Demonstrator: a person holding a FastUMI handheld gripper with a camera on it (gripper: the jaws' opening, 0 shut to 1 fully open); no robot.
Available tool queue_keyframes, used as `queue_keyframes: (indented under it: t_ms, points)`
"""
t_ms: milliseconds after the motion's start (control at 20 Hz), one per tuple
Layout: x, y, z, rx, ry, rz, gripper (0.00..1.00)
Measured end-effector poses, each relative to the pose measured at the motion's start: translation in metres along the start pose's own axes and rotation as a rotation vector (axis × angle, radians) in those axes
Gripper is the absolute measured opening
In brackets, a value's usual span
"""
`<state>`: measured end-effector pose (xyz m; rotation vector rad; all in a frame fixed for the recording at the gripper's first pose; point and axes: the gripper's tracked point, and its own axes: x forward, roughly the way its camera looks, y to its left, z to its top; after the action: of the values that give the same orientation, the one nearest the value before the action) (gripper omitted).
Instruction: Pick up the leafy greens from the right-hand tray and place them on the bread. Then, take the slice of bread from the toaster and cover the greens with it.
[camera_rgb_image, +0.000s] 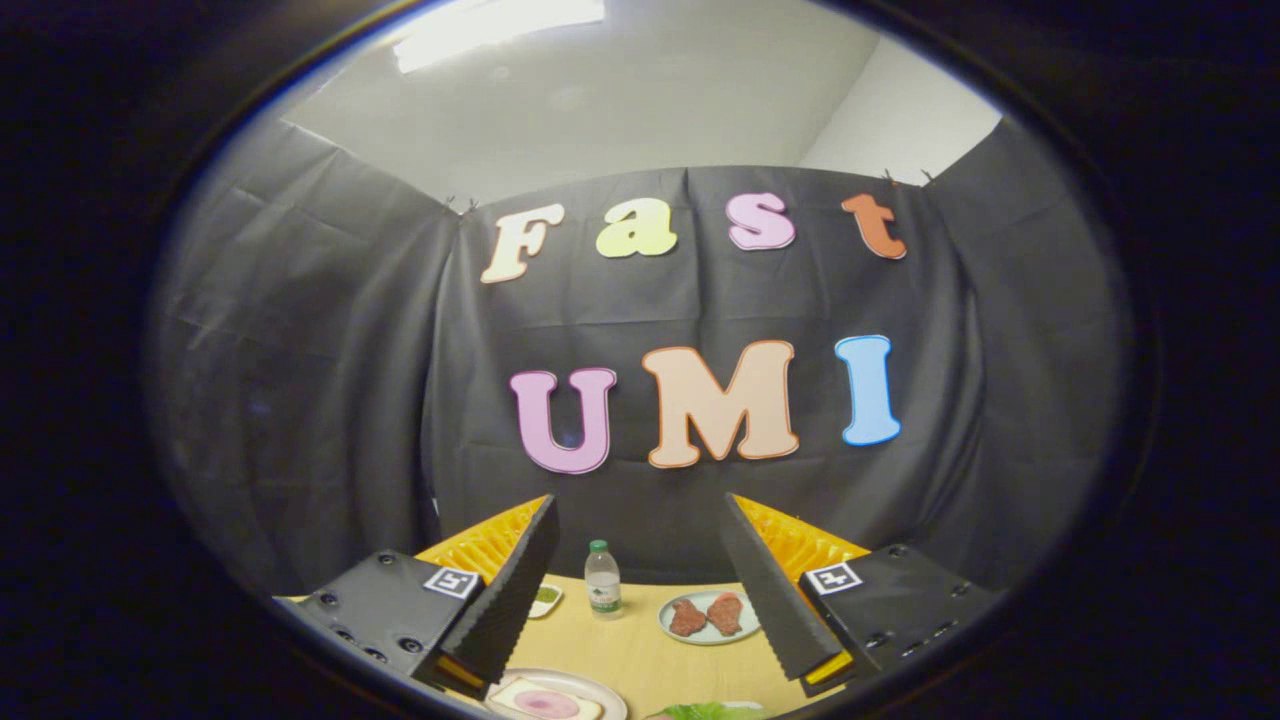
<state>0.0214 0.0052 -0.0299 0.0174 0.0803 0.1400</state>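
My gripper (640, 515) is held high over the wooden table (640, 640), open, with nothing between its fingers. Just under the left finger lies a plate (600, 692) carrying a bread slice (545, 703) with a pink round of meat on it. A sliver of the leafy greens (712, 711) peeks out low between the fingers, nearer the right one. I see no toaster from here.
Beyond the fingers, at the table's far edge, stand a small water bottle (602, 579) and a plate (675, 628) with two brownish-red meat pieces (706, 614). A small dish with something green (546, 597) sits left of the bottle, by the left finger. The black cloth wall rises behind.
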Motion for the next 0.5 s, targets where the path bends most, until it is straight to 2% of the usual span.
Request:
queue_keyframes:
  t_ms: [350, 500]
  points:
    - [0.000, -0.005, -0.028, -0.097, 0.072, 0.134, 1.00]
    - [-0.003, -0.009, -0.056, -0.144, 0.142, 0.198, 1.00]
